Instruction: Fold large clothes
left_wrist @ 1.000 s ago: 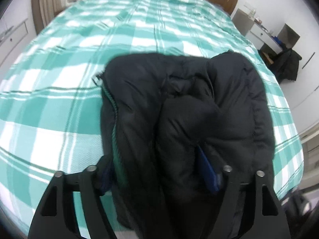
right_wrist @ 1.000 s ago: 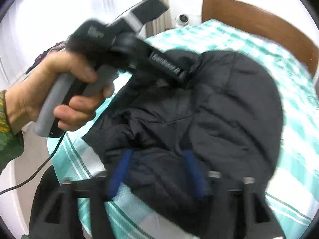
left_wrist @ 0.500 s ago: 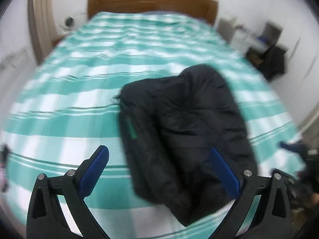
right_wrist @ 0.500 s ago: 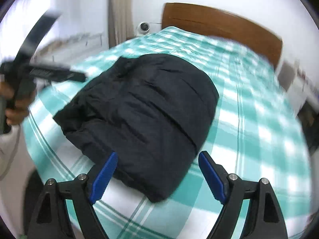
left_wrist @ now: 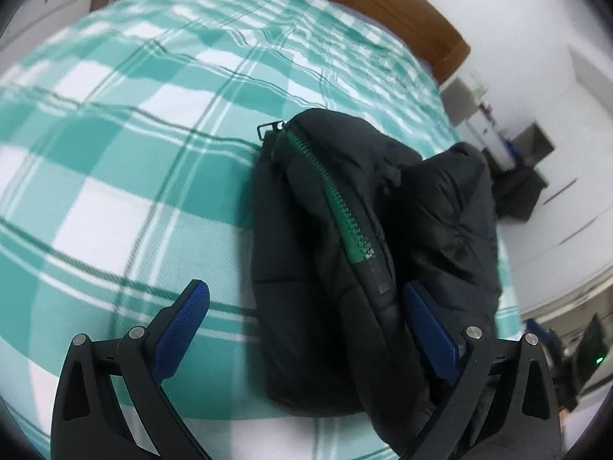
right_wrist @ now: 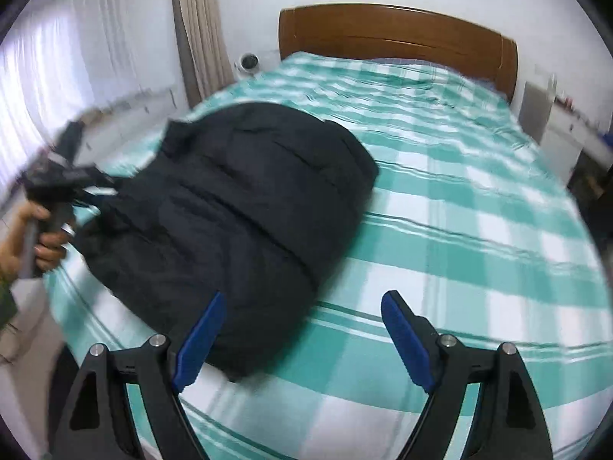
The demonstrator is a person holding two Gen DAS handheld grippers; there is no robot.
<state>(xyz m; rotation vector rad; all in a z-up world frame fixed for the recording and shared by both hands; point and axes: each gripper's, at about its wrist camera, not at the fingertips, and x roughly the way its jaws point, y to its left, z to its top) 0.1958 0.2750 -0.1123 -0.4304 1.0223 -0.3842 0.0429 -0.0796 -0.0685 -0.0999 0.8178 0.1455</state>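
Left wrist view: my left gripper (left_wrist: 306, 326) is spread wide, nothing pinched. Black puffer jacket (left_wrist: 367, 237) sits folded in a lump on the green-and-white checked bedspread (left_wrist: 115, 145), green zipper (left_wrist: 337, 207) running down its top ridge. The jacket's near end lies between my pads; right pad (left_wrist: 429, 329) is against or just beside the fabric, can't tell which; left pad is clear over the bedspread. Right wrist view: my right gripper (right_wrist: 302, 339) also wide, empty, jacket (right_wrist: 237, 207) by its left pad. Wooden headboard (right_wrist: 398, 38) at far end.
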